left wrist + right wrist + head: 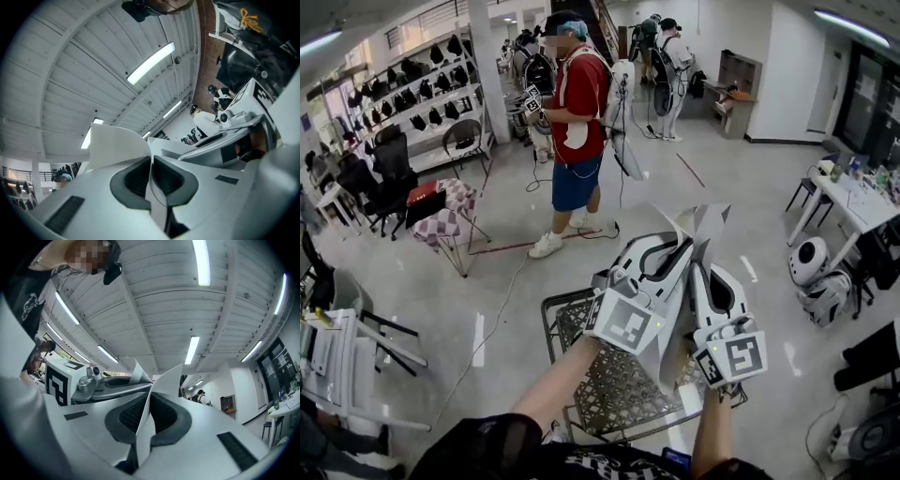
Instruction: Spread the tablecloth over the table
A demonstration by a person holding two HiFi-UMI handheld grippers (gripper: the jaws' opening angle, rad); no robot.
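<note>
Now the tablecloth (711, 223), one pale grey sheet, is held in the air, pinched at two spots by the two grippers. In the head view its free edge sticks up toward 12 o'clock past both tips, and a fold hangs between the gripper bodies toward 6 o'clock.

The left gripper (681, 246) has its jaws clamped on the cloth; the left gripper view shows the sheet (117, 143) caught between the dark pads (136, 180). Just beside it, at its 3 o'clock, the right gripper (701, 270) grips the cloth (166, 380) the same way.

One metal mesh table (551, 323) stands below, at 6 o'clock, bare of the cloth.

Each gripper carries one cube with black-and-white square markers (628, 323), two cubes in all. At 11 o'clock stands a person in a red shirt (578, 98).
</note>
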